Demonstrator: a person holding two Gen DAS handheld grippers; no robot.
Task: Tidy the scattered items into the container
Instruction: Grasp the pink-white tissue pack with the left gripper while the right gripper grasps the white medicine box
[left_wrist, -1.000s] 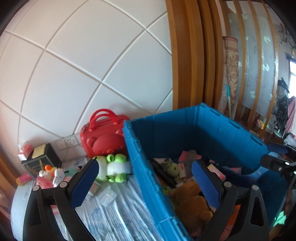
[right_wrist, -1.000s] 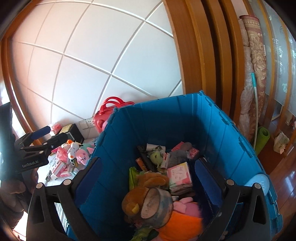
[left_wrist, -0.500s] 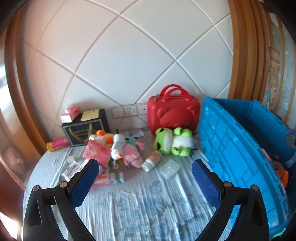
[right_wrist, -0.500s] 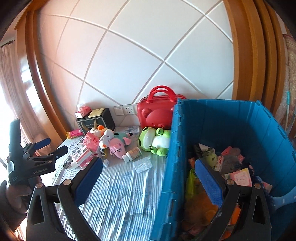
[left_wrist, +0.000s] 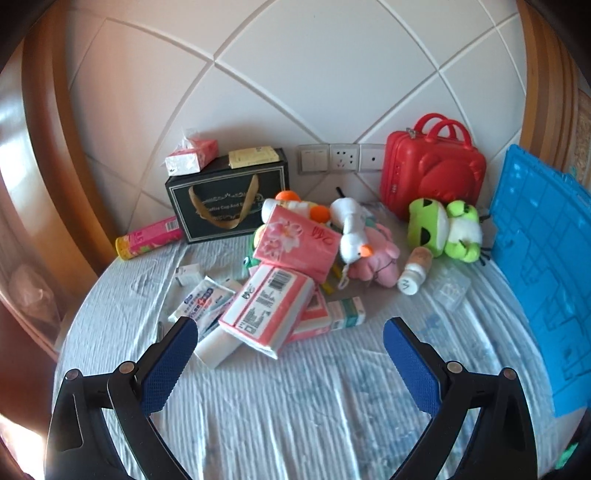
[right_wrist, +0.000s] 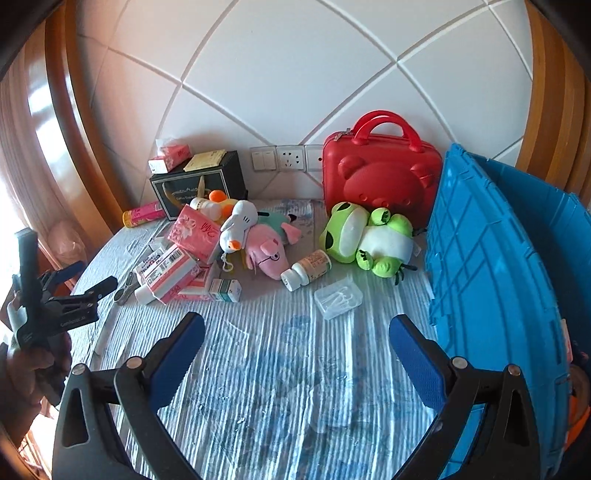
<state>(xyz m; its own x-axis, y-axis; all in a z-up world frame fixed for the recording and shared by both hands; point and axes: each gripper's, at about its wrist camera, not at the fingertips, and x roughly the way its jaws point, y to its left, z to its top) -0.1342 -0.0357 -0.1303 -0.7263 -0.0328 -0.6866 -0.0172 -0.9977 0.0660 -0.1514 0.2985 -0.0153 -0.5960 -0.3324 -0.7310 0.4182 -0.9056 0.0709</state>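
Your left gripper (left_wrist: 290, 354): fingers spread wide, holding nothing, above striped worktop (left_wrist: 295, 406). Your right gripper (right_wrist: 297, 350): same, wide apart, empty. Scattered pile mid-worktop: pink tissue packs (left_wrist: 271, 308), white duck plush (left_wrist: 352, 230), pink pig plush (right_wrist: 267, 253), green frog plush (right_wrist: 364, 238), pill bottle (right_wrist: 306, 269), clear box (right_wrist: 338, 298). Blue ribbed container (right_wrist: 491, 258) at right edge, beside frog.

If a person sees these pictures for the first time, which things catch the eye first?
Probably the red case against the wall, with the green frog plush lying before it. On the right stands the tall blue bin. On the left lies a heap of pink tissue packs and small toys, and both grippers hang open and empty in front.
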